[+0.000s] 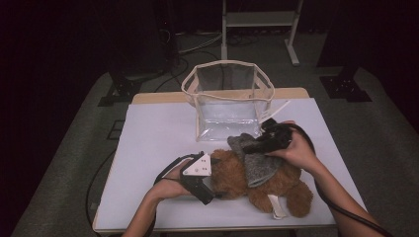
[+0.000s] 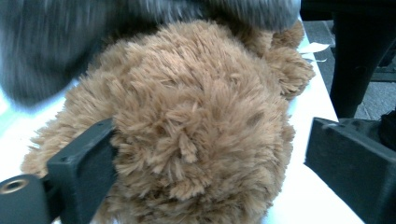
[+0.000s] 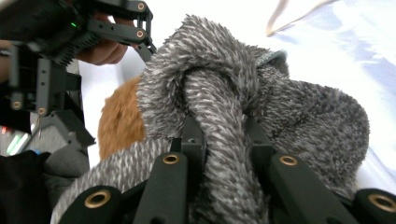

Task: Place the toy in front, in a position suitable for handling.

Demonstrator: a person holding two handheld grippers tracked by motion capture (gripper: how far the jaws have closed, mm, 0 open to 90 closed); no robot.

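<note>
A brown teddy bear lies on the white table with a grey knitted cloth draped over its body. My left gripper is at the bear's head, its jaws standing wide around it. In the left gripper view, that gripper has the bear's head between its jaws: fur brushes the left jaw and the right one is apart. My right gripper is shut on a fold of the grey cloth, which is pinched between the jaws of this gripper.
A clear plastic bag with cream trim stands open at the back of the table, just beyond the bear. A white tag hangs from the bear near the front edge. A metal stand and cables sit on the floor behind.
</note>
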